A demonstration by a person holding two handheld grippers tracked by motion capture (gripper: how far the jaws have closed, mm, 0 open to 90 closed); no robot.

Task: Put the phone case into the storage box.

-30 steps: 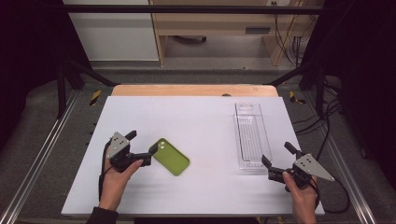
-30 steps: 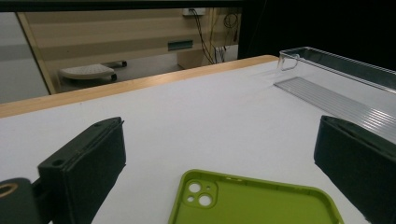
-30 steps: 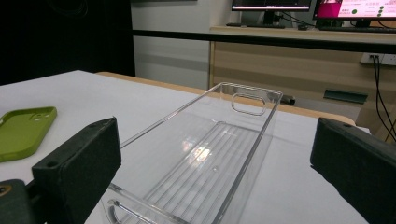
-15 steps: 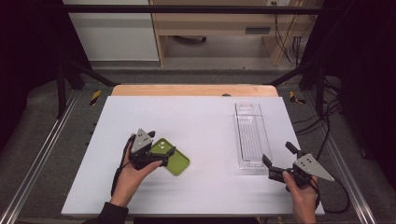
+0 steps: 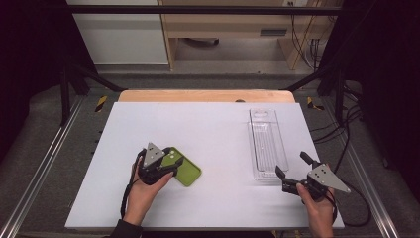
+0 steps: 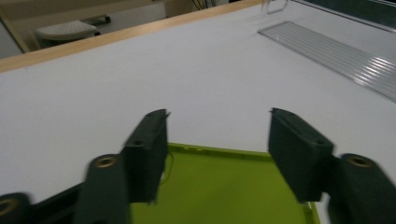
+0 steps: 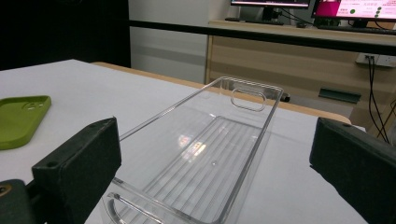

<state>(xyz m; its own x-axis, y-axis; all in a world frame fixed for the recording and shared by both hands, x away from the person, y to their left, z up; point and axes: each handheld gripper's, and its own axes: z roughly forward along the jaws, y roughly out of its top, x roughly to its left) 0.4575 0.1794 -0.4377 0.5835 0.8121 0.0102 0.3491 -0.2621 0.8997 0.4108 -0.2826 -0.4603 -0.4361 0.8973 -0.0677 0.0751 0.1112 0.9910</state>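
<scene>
Overhead light illuminates the white table evenly; the surroundings fall into deep shadow. Shadows beneath objects are faint and soft. The clear tray carries small specular highlights on its ribbed floor. In the left gripper view, the near jaws and the green case are soft with blur. The high view is low in sharpness.

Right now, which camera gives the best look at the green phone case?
The high view: it shows the green phone case almost whole on the table, with the left gripper over its near end. The left gripper view shows just one edge between the open jaws. The right gripper view catches one corner far off.
</scene>
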